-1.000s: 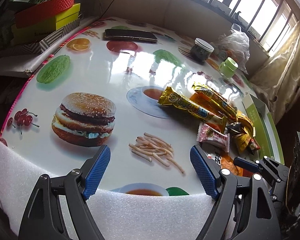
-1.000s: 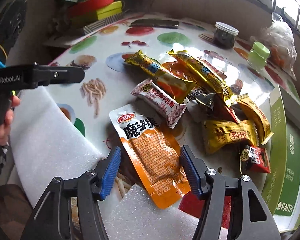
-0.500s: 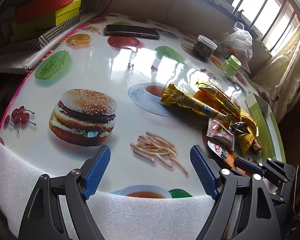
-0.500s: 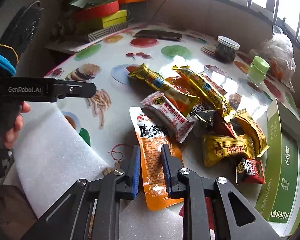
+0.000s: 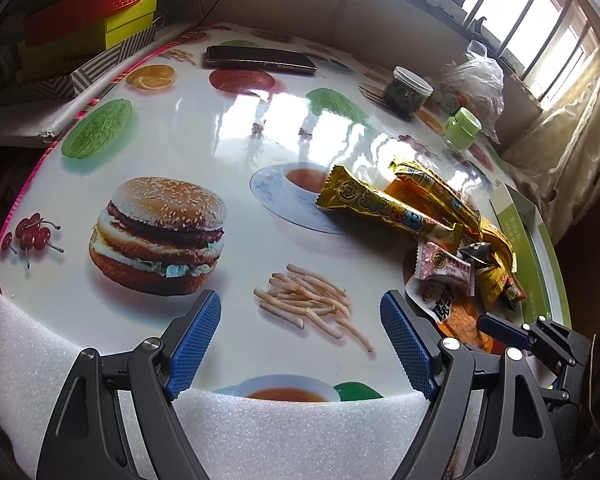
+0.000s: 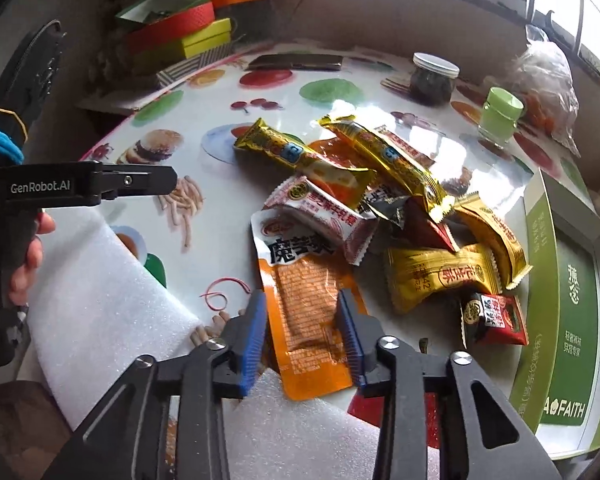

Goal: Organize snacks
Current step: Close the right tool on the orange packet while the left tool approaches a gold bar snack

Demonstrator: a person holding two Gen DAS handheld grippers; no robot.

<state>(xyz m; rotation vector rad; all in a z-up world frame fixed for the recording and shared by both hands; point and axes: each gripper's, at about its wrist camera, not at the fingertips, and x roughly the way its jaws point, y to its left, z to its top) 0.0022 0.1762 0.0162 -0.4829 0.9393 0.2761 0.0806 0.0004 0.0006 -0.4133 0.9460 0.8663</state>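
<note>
A heap of snacks lies on the food-print table [image 5: 172, 128]: two long gold bars [image 6: 296, 156], a pink-and-white packet [image 6: 324, 216], a yellow packet [image 6: 440, 272] and a small red packet [image 6: 496, 316]. A flat orange packet [image 6: 304, 292] lies nearest me, its near half between the blue pads of my right gripper [image 6: 302, 336]. Those jaws are opening, and the pads stand at the packet's edges without pinching it. My left gripper [image 5: 300, 340] hangs wide open over the printed fries with nothing in it, left of the heap [image 5: 440, 232].
A green-and-white box [image 6: 572, 280] lies open right of the heap. Behind stand a dark jar [image 6: 434, 78], a green-lidded jar [image 6: 500, 114], a plastic bag [image 6: 548, 84] and a phone [image 6: 296, 62]. Stacked boxes [image 6: 180, 36] are far left. White foam [image 6: 100, 292] covers the near edge.
My right gripper's jaws pinched the orange packet half a second ago and have since spread apart again; the packet has shifted slightly. The left gripper has stayed open and in place.
</note>
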